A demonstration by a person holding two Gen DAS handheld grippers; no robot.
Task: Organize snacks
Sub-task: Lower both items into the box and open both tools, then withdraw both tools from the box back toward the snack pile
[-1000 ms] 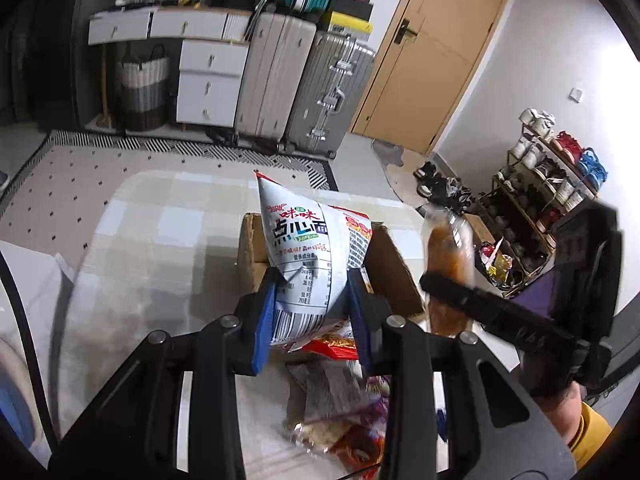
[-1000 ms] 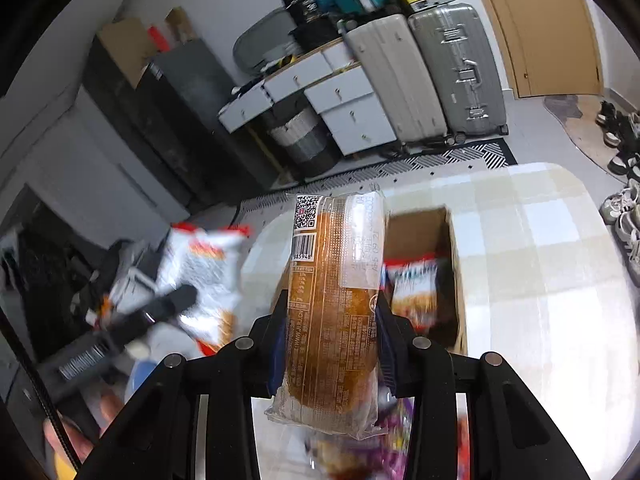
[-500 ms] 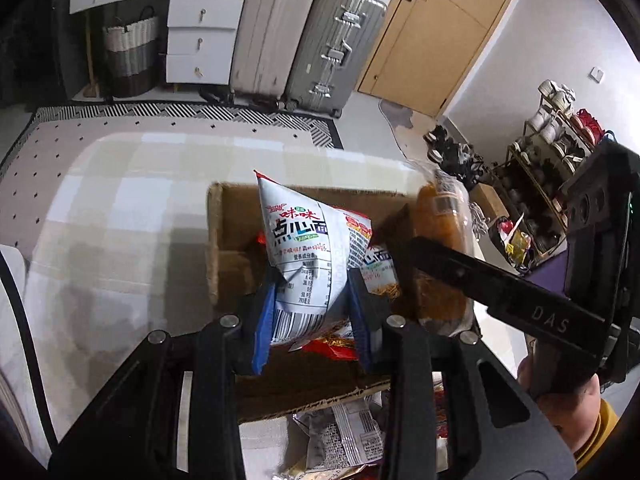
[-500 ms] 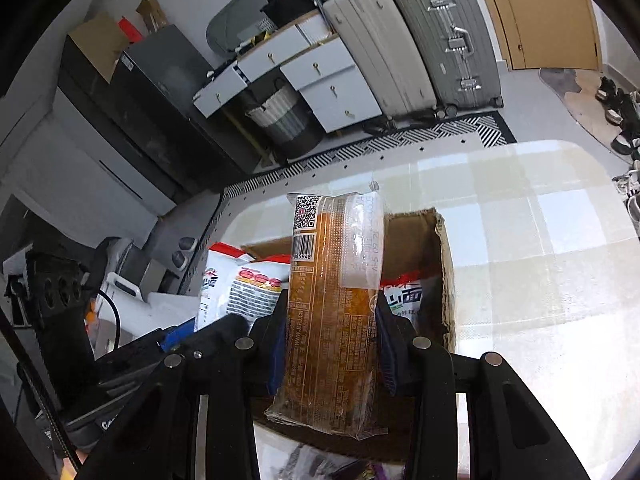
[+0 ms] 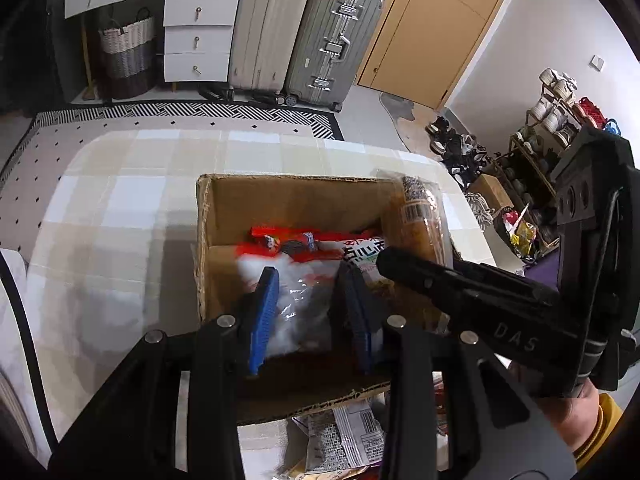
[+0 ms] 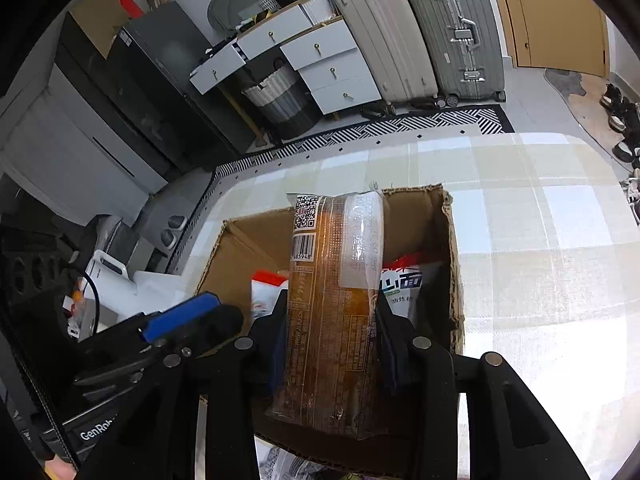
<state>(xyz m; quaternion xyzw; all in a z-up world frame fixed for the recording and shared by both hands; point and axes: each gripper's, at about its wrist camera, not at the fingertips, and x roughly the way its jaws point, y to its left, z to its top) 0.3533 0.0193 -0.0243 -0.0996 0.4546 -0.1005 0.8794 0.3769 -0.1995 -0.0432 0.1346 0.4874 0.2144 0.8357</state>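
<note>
An open cardboard box (image 5: 296,196) (image 6: 416,216) stands on the checked table. My left gripper (image 5: 310,304) is open above the box; the white and red noodle snack bag (image 5: 296,276) lies blurred in the box between its blue pads. Another noodle bag (image 6: 404,284) lies in the box at the right. My right gripper (image 6: 332,340) is shut on a long clear-wrapped brown bread pack (image 6: 336,304), held upright over the box's right side; it also shows in the left wrist view (image 5: 416,224).
Loose snack packets (image 5: 352,440) lie on the table at the box's near edge. The checked tablecloth (image 6: 540,220) spreads right and beyond the box. Suitcases (image 5: 304,32), white drawers (image 5: 196,32) and a shoe rack (image 5: 552,128) stand around the room.
My left gripper has opened and the noodle bag has dropped from it into the box. Both grippers have come lower over the box; the right still holds the bread pack.
</note>
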